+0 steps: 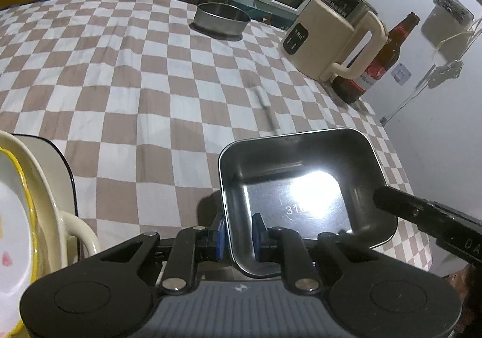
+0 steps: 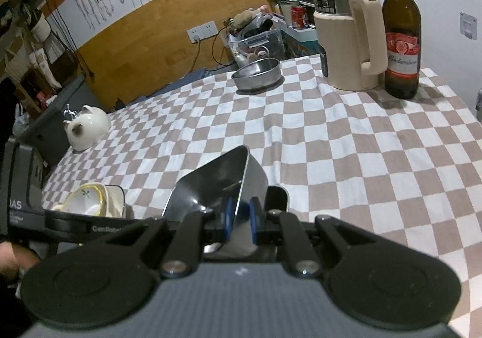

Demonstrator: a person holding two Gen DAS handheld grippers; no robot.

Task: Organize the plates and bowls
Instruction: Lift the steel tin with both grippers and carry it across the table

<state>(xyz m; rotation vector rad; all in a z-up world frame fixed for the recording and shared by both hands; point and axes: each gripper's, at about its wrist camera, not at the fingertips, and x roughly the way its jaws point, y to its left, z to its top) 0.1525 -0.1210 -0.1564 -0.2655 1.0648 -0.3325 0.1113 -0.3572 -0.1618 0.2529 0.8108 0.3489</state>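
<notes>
A square steel tray is held over the checkered table near its front right. My left gripper is shut on the tray's near-left rim. My right gripper is shut on the tray's right rim; its body shows in the left wrist view. In the right wrist view the tray appears tilted on edge. A stack of cream and yellow-rimmed dishes sits at the left, also in the right wrist view. A round steel bowl stands at the far side, also in the right wrist view.
A cream electric kettle and a brown beer bottle stand at the far right edge. A white cat-shaped pot sits at the far left. A pen-like object lies on the tablecloth. Clutter and drawers are behind the table.
</notes>
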